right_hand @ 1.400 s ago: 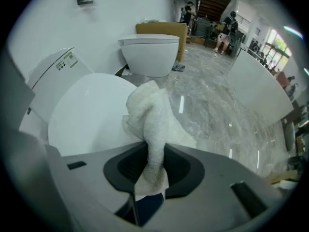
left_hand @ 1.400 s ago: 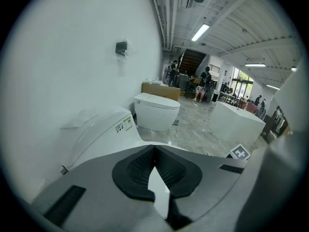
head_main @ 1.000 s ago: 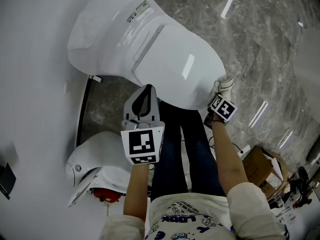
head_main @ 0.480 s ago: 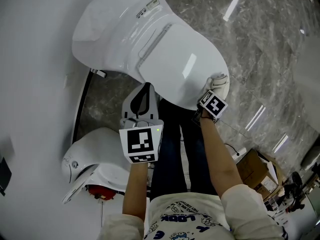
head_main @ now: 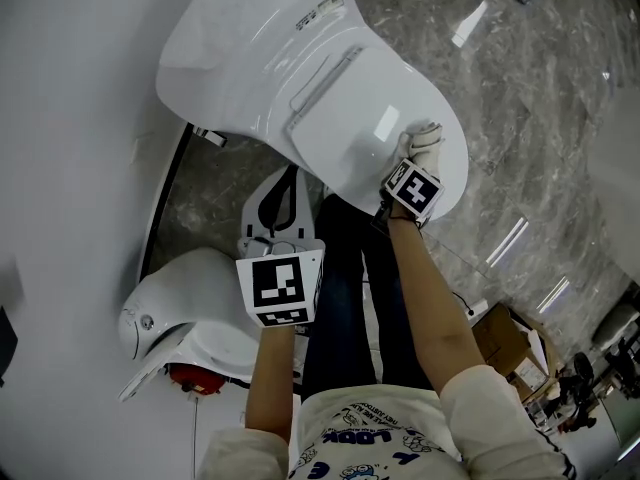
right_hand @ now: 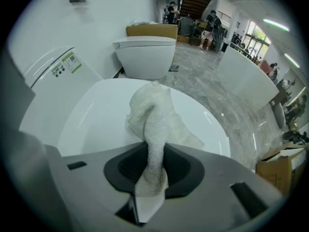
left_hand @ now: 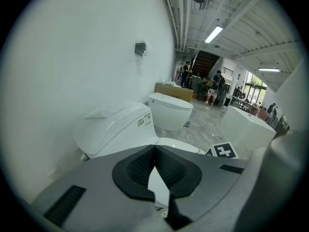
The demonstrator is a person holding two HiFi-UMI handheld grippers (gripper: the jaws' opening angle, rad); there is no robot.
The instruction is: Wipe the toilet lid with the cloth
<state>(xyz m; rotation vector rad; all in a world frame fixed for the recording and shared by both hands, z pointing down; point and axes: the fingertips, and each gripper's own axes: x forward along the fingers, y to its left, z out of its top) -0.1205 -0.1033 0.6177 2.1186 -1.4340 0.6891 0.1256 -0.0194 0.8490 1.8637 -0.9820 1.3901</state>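
Sliding cloth, clamped in right gripper, from rim onto lid; wiping advancing. Holding left gripper closed, empty.

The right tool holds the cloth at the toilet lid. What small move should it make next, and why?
Probably slide the right tool across the toilet lid toward the tank, with light pressure. The cloth is pinched in its jaws and appears to rest bunched on the lid near the front rim, so most of the lid's surface lies bare beyond it.
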